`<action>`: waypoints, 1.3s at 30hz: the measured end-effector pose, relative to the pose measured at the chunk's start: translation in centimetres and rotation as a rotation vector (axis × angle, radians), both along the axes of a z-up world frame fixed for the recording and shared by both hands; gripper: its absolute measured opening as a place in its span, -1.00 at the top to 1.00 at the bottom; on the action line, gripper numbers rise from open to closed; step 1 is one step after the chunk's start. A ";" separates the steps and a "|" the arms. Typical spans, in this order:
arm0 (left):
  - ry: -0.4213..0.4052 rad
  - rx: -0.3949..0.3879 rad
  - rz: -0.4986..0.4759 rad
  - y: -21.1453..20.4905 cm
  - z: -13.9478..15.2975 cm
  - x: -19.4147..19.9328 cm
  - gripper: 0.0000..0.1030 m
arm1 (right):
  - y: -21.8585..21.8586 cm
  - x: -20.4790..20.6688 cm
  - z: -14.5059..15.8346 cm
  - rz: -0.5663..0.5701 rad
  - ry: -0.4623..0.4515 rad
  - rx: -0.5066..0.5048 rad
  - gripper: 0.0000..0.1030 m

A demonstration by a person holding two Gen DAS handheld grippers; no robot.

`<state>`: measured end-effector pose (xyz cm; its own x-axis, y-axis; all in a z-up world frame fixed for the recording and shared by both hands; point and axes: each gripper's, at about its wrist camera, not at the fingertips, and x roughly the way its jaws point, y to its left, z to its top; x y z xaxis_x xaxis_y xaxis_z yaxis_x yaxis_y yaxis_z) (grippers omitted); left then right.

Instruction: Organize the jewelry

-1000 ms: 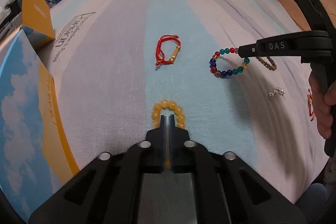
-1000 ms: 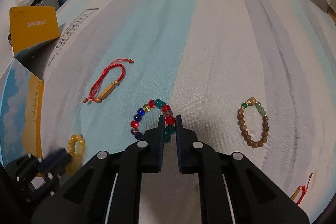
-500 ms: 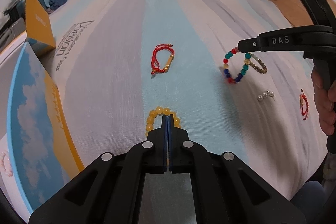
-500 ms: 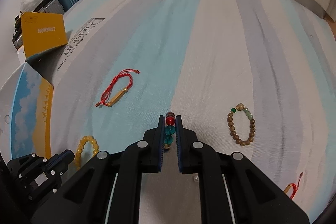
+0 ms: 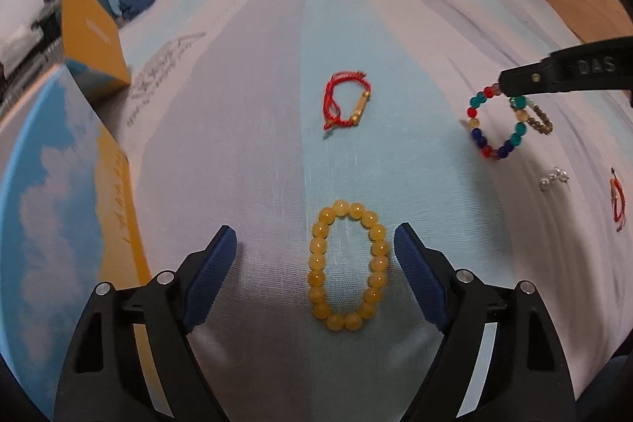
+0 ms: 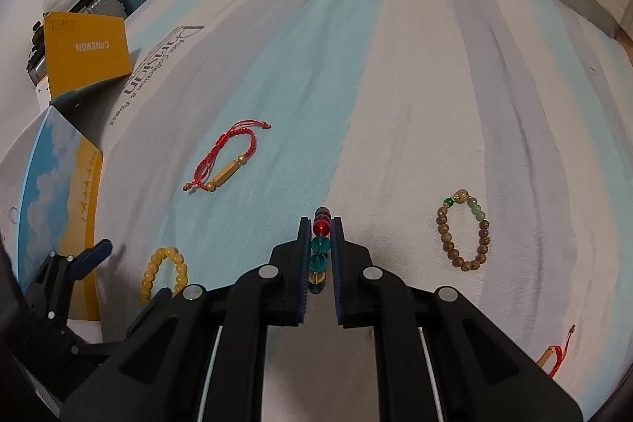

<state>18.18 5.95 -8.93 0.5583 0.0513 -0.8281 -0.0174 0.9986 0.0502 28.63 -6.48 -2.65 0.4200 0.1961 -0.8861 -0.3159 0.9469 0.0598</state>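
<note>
a: left wrist view: our left hand-held gripper [image 5: 315,248] has just opened; the yellow round-bead bracelet [image 5: 347,265] lies free on the striped bed sheet [image 5: 237,129].

b: our right hand-held gripper [image 6: 320,248] pinches the multicoloured glass-bead bracelet [image 6: 319,252], lifted clear.

yellow bead bracelet [image 5: 347,265] flat; multicoloured bracelet [image 5: 499,123] dangling.

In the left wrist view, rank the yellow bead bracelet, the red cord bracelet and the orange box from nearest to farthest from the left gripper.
1. Yellow bead bracelet, between the open left gripper fingers.
2. Red cord bracelet, straight ahead, mid-cloth.
3. Orange box, far left.
</note>
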 end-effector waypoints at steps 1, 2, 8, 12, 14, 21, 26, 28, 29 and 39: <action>0.008 -0.018 0.007 0.2 -0.2 0.2 -0.58 | 0.0 0.1 -0.1 0.003 0.002 0.000 0.82; 0.014 -0.031 0.010 0.3 -0.4 0.3 -0.58 | 0.0 0.1 -0.1 0.004 0.002 0.000 0.82; 0.040 -0.077 0.018 0.7 -1.5 0.8 -0.25 | 0.0 0.4 -0.4 0.009 0.008 0.001 0.82; 0.064 -0.085 -0.012 0.4 -1.7 0.9 0.42 | 0.0 0.5 -0.6 0.011 0.013 0.000 0.82; 0.074 -0.120 -0.029 0.6 -1.6 1.0 0.81 | 0.0 0.5 -0.7 0.011 0.013 -0.001 0.82; 0.035 -0.111 -0.053 0.2 -0.3 0.4 0.82 | 0.1 0.4 -0.4 0.015 0.010 0.002 0.82; 0.019 -0.113 -0.060 0.2 0.6 0.1 0.82 | 0.3 0.2 0.1 0.018 -0.002 0.010 0.82; 0.011 -0.109 -0.064 0.2 1.1 0.0 0.82 | 0.4 0.0 0.3 0.020 -0.006 0.013 0.82; 0.008 -0.108 -0.065 0.2 1.3 0.0 0.82 | 0.4 -0.1 0.4 0.020 -0.008 0.015 0.82; -0.025 -0.103 -0.085 0.0 3.4 -0.9 0.84 | 0.4 -1.0 1.9 0.021 -0.032 0.028 0.82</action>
<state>17.24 5.93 -5.55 0.5779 -0.0814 -0.8121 0.0676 0.9964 -0.0518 27.61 -6.09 -0.71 0.4436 0.2299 -0.8662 -0.3381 0.9381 0.0758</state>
